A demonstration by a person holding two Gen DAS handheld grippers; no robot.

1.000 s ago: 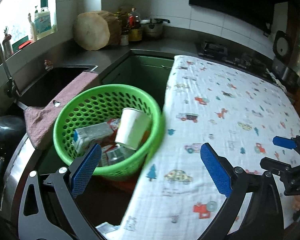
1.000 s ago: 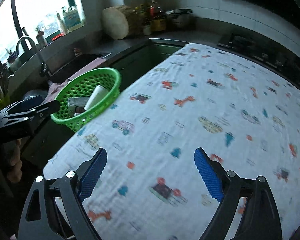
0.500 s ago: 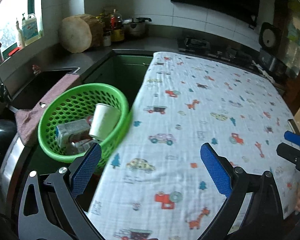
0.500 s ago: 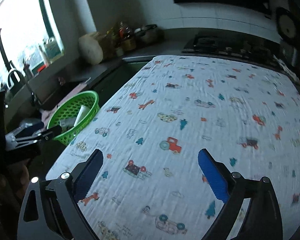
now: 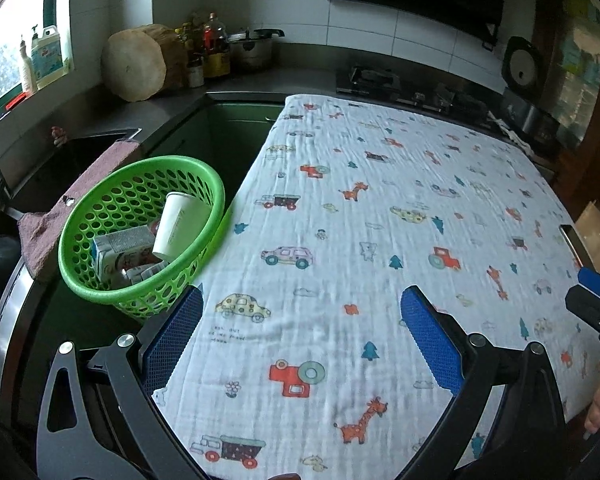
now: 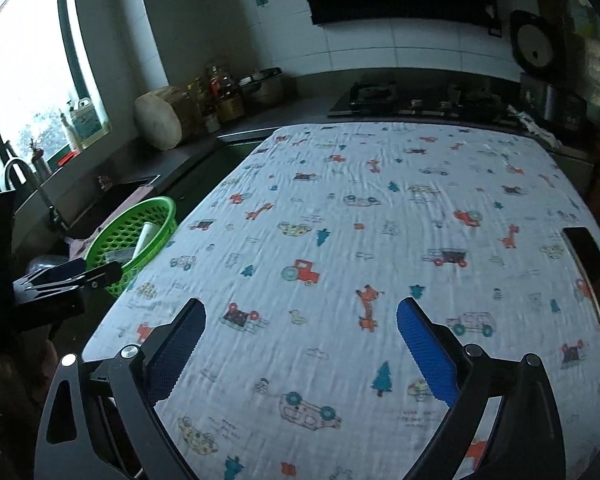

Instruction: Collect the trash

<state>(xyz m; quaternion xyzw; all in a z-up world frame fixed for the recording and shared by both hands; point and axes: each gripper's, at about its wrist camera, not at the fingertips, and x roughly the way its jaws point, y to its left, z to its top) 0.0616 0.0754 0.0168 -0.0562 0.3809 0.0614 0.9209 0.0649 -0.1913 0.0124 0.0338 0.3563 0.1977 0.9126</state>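
Printed tablecloth (image 5: 380,216) now filling more of both views, green basket (image 5: 140,232) with paper cup (image 5: 180,224) slid further left, left gripper (image 5: 300,340) wide open and empty, right gripper (image 6: 300,344) spread wider than before, nothing between its pads.

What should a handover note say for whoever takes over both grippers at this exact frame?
Left gripper: fingers apart, nothing between them, over the near cloth edge.
Right gripper: fingers apart, empty, over the printed tablecloth.
Green basket, off the table's left edge by the sink: holds a paper cup and cartons.
Done: that trash is collected.
Left: no trash visible on the cloth; a dark flat object lies at its right edge, nature unclear.
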